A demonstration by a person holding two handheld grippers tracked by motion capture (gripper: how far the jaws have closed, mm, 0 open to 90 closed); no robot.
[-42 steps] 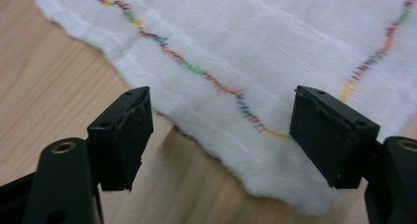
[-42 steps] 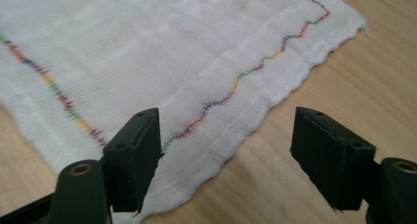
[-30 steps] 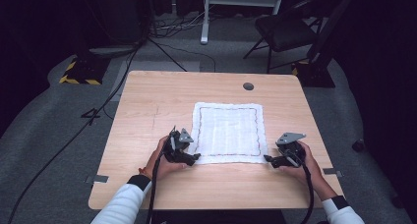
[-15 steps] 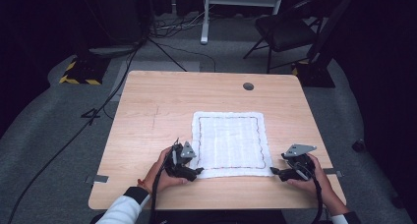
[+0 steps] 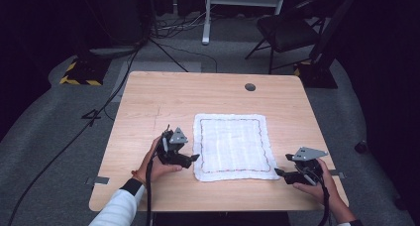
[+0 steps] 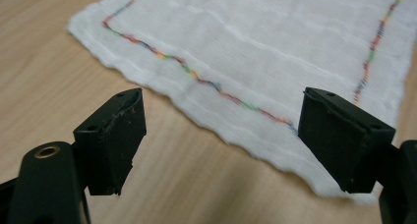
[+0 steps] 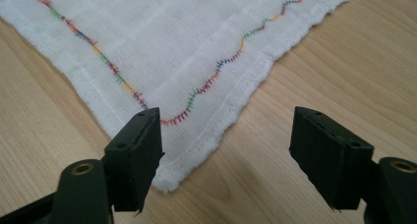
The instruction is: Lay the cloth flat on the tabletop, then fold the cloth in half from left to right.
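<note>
A white square cloth [image 5: 232,145] with a multicoloured stitched border lies flat on the wooden table [image 5: 163,102], toward its near right. My left gripper [image 5: 194,158] hovers at the cloth's left edge near its front corner. In the left gripper view the cloth [image 6: 255,42] lies beyond the left gripper [image 6: 221,98], whose jaws have just been opening with nothing between them. My right gripper [image 5: 277,172] stands open just off the cloth's near right corner. In the right gripper view that corner of the cloth [image 7: 162,42] lies ahead of the right gripper [image 7: 226,116], by its left jaw.
A round cable hole [image 5: 250,86] sits in the table's far right part. Beyond the table are a black chair [image 5: 287,32], a white stand [image 5: 208,18] and cables on the grey floor. The table's front edge [image 5: 218,203] is close behind both hands.
The cloth has slid toward the table's front edge. Both grippers have come off its near corners: the left rose and opened wider, the right drew back to the right.
</note>
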